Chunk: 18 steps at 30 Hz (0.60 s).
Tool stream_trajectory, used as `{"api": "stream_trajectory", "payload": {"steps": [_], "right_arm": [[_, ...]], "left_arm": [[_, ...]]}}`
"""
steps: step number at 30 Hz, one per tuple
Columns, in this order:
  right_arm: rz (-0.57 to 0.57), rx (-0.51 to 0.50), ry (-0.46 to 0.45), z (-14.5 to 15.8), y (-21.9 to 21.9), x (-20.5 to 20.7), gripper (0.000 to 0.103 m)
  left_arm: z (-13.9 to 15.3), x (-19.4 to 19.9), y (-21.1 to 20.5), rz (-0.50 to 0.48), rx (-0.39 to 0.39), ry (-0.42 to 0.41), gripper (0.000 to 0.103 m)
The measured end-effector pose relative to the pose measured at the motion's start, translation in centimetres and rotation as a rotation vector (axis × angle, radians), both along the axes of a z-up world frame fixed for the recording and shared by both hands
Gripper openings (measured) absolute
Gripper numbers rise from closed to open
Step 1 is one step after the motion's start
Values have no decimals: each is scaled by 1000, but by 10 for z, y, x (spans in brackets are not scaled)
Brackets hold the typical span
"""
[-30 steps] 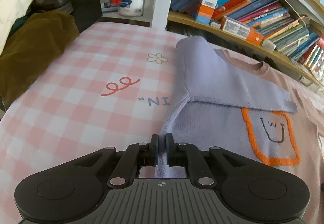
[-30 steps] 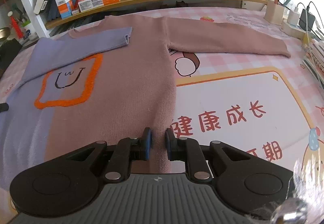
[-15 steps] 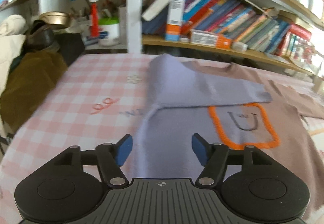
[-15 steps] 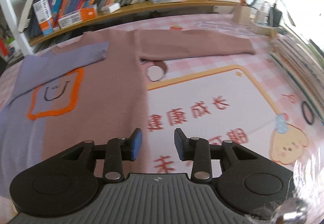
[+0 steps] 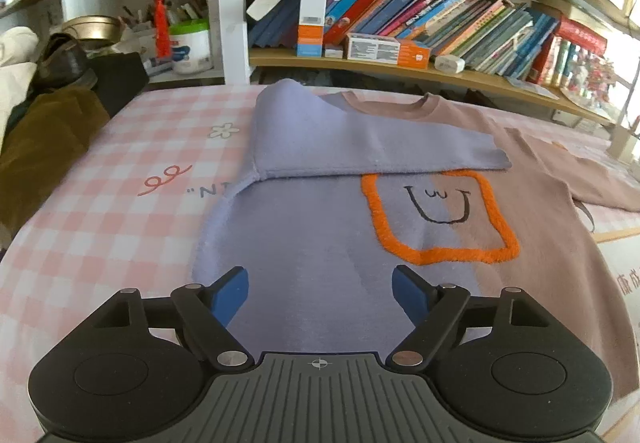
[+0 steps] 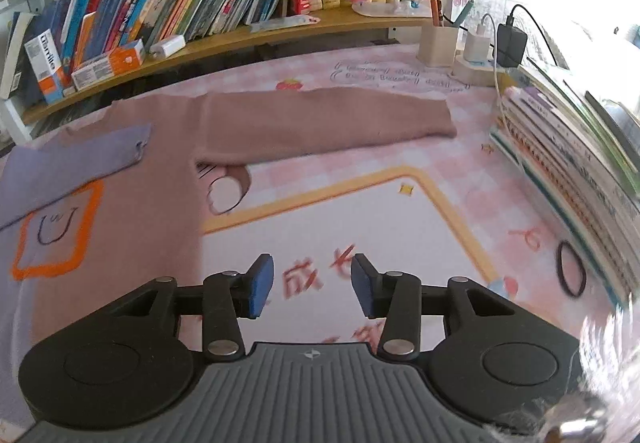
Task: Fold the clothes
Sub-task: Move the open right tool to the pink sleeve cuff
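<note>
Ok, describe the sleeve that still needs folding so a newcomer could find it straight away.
Start at the sweater spread flat on the pink checked tablecloth in front of the bookshelf. From its body, the brown sleeve stretches straight out toward the pen holder. Unlike the purple sleeve, which lies folded across the chest, this one lies on the cloth.

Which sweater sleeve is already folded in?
The lilac sleeve: it lies folded across the chest of the sweater, above the orange square. The brown sleeve is still stretched out flat on the pink cloth.
</note>
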State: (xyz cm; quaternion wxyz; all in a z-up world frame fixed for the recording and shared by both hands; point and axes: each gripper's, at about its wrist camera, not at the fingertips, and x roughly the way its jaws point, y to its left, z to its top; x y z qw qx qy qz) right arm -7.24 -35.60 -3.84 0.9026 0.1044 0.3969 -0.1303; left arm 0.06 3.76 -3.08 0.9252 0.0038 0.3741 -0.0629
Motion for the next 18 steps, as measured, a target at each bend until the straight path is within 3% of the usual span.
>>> {"api": "stream_trajectory", "payload": {"steps": [18], "right_arm": [[96,52,-14,-20,-155,71,58]], "left_arm": [[-6,-39,-116,168,136,43,89]]}}
